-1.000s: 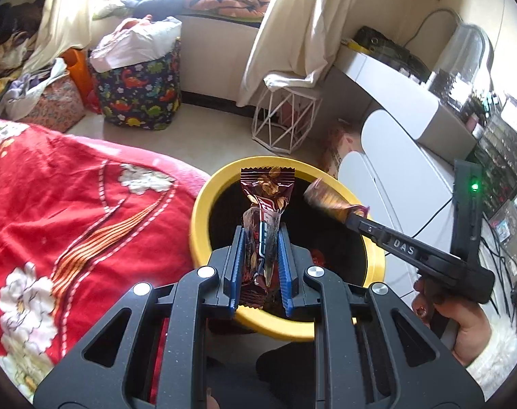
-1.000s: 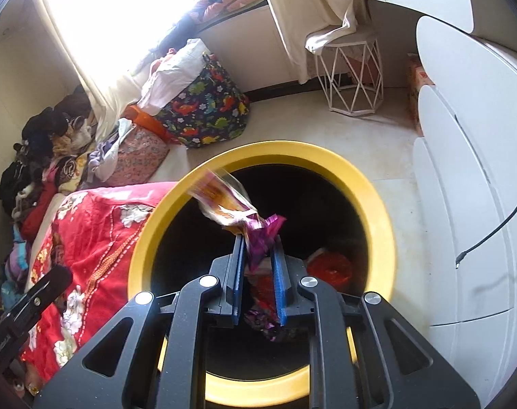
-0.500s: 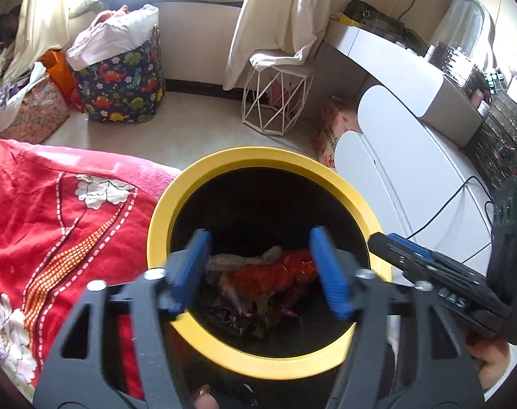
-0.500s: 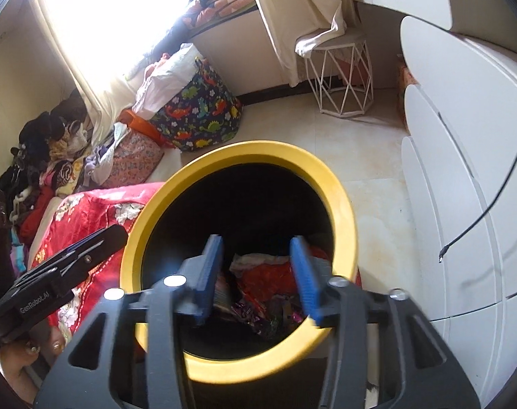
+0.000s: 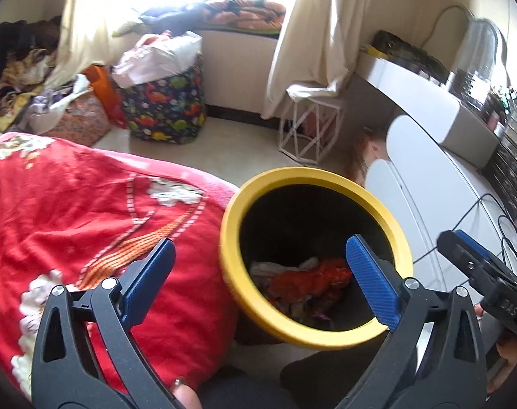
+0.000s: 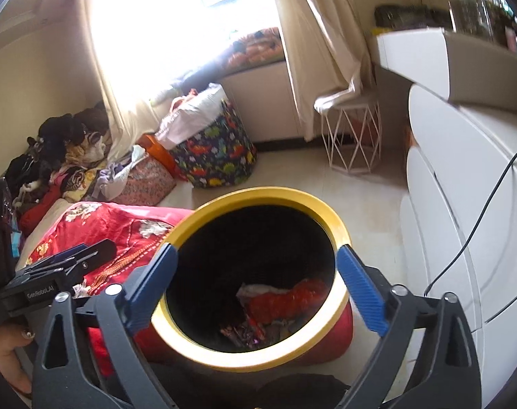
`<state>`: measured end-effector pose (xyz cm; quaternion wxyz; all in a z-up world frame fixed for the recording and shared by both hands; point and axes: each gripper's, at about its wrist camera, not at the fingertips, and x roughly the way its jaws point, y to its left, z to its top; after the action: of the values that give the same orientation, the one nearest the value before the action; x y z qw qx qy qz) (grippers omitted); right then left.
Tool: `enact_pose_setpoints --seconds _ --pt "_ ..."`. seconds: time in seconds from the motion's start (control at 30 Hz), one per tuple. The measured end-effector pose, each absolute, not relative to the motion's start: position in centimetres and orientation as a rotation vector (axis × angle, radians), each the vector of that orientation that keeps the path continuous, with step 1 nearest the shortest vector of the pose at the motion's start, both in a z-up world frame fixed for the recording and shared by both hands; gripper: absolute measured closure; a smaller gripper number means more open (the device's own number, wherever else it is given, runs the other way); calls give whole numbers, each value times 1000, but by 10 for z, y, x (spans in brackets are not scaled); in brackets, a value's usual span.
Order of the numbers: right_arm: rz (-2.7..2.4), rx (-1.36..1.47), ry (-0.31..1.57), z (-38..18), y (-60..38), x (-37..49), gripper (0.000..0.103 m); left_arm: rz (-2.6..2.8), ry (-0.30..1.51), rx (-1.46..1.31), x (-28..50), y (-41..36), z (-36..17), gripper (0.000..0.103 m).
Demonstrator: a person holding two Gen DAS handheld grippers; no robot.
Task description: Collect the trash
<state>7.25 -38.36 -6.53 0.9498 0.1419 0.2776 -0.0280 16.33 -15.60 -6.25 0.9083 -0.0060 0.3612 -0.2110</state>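
Note:
A black bin with a yellow rim (image 5: 313, 173) (image 6: 268, 192) stands beside the bed. Crumpled wrappers lie at its bottom, among them a red one (image 5: 309, 277) (image 6: 285, 298). My left gripper (image 5: 258, 243) hangs over the bin's left edge, its jaws opening wide with nothing between the blue pads. My right gripper (image 6: 256, 250) hovers above the bin mouth, jaws likewise opening and empty. Each gripper shows in the other's view: the right gripper (image 5: 454, 238) at the right edge, the left gripper (image 6: 88, 252) at the left.
A red floral blanket (image 5: 88, 221) covers the bed left of the bin. A dinosaur-print basket (image 5: 166, 109) and a white wire stool (image 5: 309, 133) stand by the window wall. White cabinets (image 6: 462, 204) with a trailing black cable line the right side.
Both grippers went from shut on candy wrappers to wide open, and the wrappers are no longer in the jaws. The left view swung left toward the blanket; the right drew back and up.

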Motion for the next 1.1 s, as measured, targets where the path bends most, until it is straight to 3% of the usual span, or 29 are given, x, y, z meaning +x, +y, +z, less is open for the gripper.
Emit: enact_pose_setpoints --seconds 0.77,1.1 --pt "-86 52 175 -44 -309 1 6 -258 482 -32 75 -80 -44 11" --pt "-80 33 181 -47 -308 -2 6 -245 448 -41 68 -76 -41 11"
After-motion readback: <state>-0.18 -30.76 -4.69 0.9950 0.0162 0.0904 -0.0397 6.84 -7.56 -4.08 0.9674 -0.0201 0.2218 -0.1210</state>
